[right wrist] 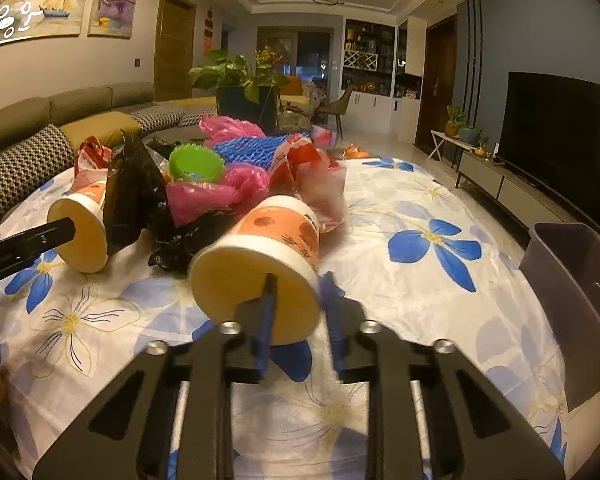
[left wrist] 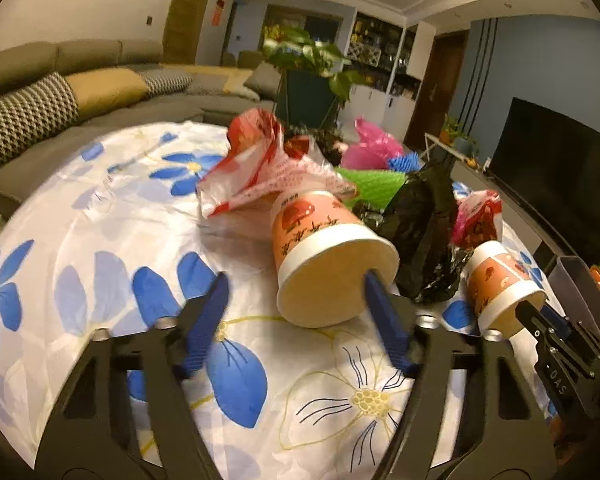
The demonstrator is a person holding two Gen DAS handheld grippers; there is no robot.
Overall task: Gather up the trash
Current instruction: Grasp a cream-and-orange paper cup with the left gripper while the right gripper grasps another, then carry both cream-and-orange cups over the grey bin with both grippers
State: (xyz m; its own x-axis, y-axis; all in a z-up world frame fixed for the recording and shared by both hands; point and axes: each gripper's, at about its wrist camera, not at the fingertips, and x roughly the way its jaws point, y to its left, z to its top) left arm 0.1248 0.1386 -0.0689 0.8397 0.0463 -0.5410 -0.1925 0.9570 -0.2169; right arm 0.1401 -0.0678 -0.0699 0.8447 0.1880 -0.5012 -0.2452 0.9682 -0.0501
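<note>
Two orange-and-white paper cups lie on their sides on the flowered tablecloth point(left wrist: 100, 240), mouths toward me. My left gripper point(left wrist: 296, 278) is wide open. Its right finger reaches into the mouth of the larger-looking cup point(left wrist: 324, 256) and its left finger stays outside. My right gripper point(right wrist: 299, 280) straddles the rim of the other cup point(right wrist: 260, 264). One finger is inside and one outside, the gap is narrow, and the wall is not pinched. That cup point(left wrist: 500, 288) and the right gripper point(left wrist: 528, 310) also show in the left wrist view. A finger of my left gripper point(right wrist: 56, 232) pokes into the first cup point(right wrist: 80, 232).
Behind the cups sits a heap of trash: a black bag point(right wrist: 132, 196), pink bags point(right wrist: 220, 192), a green cup point(right wrist: 196, 164), blue foam netting point(right wrist: 252, 148) and a red-and-white bag point(left wrist: 260, 168). A grey bin point(right wrist: 572, 304) stands at the table's right edge. Sofa left, TV right.
</note>
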